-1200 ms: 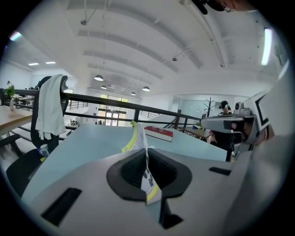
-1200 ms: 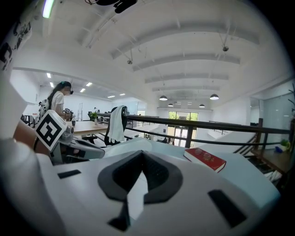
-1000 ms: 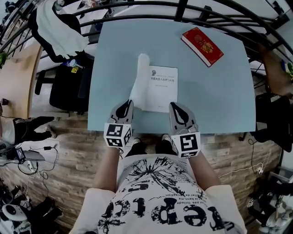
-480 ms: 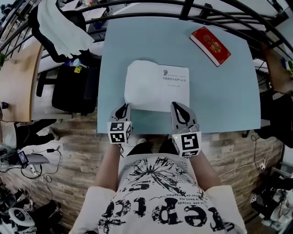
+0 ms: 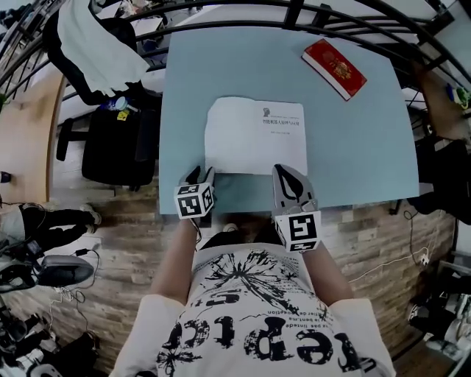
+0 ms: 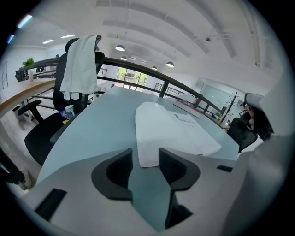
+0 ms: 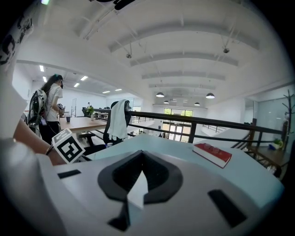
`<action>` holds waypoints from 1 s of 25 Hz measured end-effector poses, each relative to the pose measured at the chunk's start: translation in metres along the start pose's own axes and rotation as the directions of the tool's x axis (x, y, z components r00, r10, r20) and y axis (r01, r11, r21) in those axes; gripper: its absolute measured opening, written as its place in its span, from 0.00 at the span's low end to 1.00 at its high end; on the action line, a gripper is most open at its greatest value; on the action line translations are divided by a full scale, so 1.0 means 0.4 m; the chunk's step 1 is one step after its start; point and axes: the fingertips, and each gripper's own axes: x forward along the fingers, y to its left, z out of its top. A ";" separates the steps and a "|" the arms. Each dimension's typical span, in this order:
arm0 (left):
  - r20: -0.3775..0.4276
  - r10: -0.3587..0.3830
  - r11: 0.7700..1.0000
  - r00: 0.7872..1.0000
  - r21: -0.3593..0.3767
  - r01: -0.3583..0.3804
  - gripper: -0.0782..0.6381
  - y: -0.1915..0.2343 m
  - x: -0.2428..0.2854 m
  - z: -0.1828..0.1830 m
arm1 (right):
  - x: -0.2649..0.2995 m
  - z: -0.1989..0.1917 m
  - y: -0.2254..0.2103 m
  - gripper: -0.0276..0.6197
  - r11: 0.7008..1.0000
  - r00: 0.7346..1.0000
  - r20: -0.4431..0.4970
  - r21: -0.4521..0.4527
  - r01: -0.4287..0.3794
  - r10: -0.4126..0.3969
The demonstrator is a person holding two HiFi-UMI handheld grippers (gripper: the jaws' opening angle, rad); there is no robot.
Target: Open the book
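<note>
The white book [image 5: 254,136] lies open and flat in the middle of the pale blue table [image 5: 353,147]. Its blank left leaf and printed right page face up. My left gripper [image 5: 199,175] hangs at the table's near edge, just short of the book's near left corner. Its jaws have just been opening and stand apart with nothing between them. In the left gripper view the book [image 6: 170,131] lies just beyond the left gripper [image 6: 145,159]. My right gripper [image 5: 288,175] is at the book's near right corner. In the right gripper view the right gripper [image 7: 140,159] has its jaws together, holding nothing.
A red book [image 5: 333,68] lies at the table's far right, also visible as the red book [image 7: 213,153] in the right gripper view. An office chair draped with a white cloth [image 5: 96,44] stands beyond the table's left edge. A black railing [image 5: 294,11] runs behind the table.
The book's cover, standing curled a second ago, has dropped flat to the left. My left gripper has let go, opened, and sunk back to the table's near edge. The right gripper barely shifted.
</note>
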 end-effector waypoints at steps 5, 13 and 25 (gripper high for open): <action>0.048 0.006 1.000 0.999 -0.012 -0.005 0.37 -0.003 -0.045 0.035 | -0.034 0.030 -0.013 0.06 1.000 1.000 0.015 -0.010 0.005 -0.005; 0.286 -0.033 0.998 0.958 0.054 0.018 0.37 -0.114 -0.171 0.238 | -0.074 0.104 -0.072 0.06 0.999 0.996 0.092 -0.046 -0.003 0.008; 0.585 -0.216 0.940 0.782 0.341 0.005 0.15 -0.414 -0.394 0.472 | -0.152 0.214 -0.190 0.06 0.997 0.970 0.242 -0.073 0.001 0.017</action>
